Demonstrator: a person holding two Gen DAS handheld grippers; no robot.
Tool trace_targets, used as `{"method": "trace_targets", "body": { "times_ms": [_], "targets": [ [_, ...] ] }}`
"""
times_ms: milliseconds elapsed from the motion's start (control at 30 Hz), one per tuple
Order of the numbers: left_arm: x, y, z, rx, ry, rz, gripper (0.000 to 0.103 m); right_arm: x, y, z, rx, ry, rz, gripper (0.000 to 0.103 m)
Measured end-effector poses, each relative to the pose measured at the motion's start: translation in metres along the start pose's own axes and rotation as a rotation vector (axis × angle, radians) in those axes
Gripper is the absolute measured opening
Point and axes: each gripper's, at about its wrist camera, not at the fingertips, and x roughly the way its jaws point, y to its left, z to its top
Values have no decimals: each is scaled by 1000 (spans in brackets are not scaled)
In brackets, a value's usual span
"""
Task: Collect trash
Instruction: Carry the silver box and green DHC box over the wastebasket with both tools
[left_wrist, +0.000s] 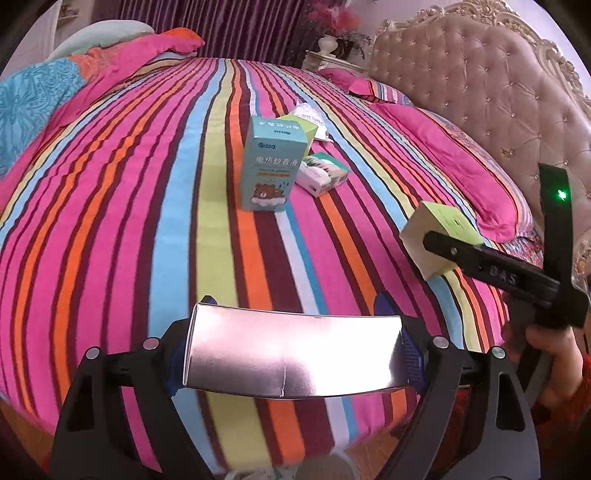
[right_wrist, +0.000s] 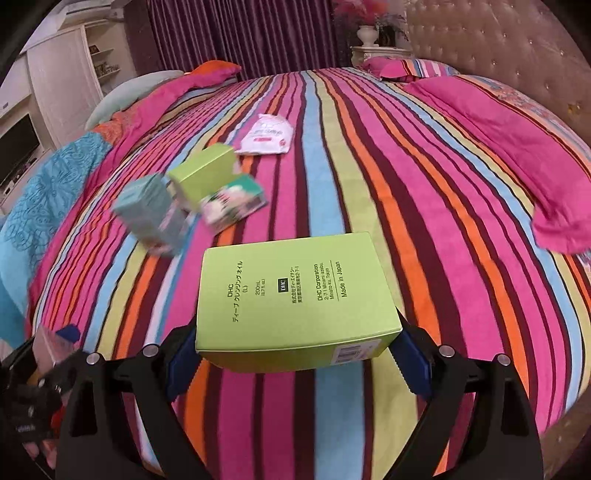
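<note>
left wrist view: left gripper spread wide, blue pads of the fingers pressed on the two ends of a silver box, held crosswise above the striped bed. farther up the bed, more trash waiting: an upright teal box, a small tissue pack lying just beside it, a green carton partly hidden behind the teal box, a white plastic bag beyond that. at the right edge, right gripper seen from the side, with a green box in its grip and a hand on the handle. pink pillow and padded headboard behind.

right wrist view: right gripper also spread wide, fingers clamped on the sides of the green box, label up, off the bed. teal box, green carton and tissue pack blurred, clustered left of centre; white plastic bag farther back, apart from them. no bin visible in either view.

risks, as a judgement: thin empty cartons held only at the ends, so likely to buckle or slip out under a harder squeeze or a quick swing; glossy silver box especially prone to sliding. two loaded grippers close together, so possibly a knock between them. upright teal box easily tipped by a passing sweep.
</note>
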Motion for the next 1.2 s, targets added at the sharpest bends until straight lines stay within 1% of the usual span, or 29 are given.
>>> {"method": "trace_targets", "body": {
  "times_ms": [100, 200, 367, 533, 700, 900, 1067, 1200],
  "targets": [
    [-14, 3, -13, 4, 8, -9, 84, -15, 10, -17, -8, 8, 1, 85],
    [-32, 3, -30, 32, 14, -12, 84, -30, 19, -36, -16, 13, 9, 85],
    [-57, 6, -64, 59, 40, -21, 84, -49, 34, -70, -26, 41, 25, 85],
    [-72, 8, -93, 60, 83, -31, 84, -63, 42, -98, -7, 80, 45, 85],
    [-80, 11, -124, 73, 130, -29, 84, -73, 52, -122, -15, 120, 44, 85],
    [-78, 11, -150, 61, 194, -46, 84, -68, 56, -154, 23, 213, 51, 85],
    [-66, 10, -167, 47, 269, -60, 84, -50, 56, -182, 78, 330, 65, 85],
    [-54, 12, -178, 34, 330, -70, 84, -30, 51, -200, 151, 443, 91, 85]
  ]
}}
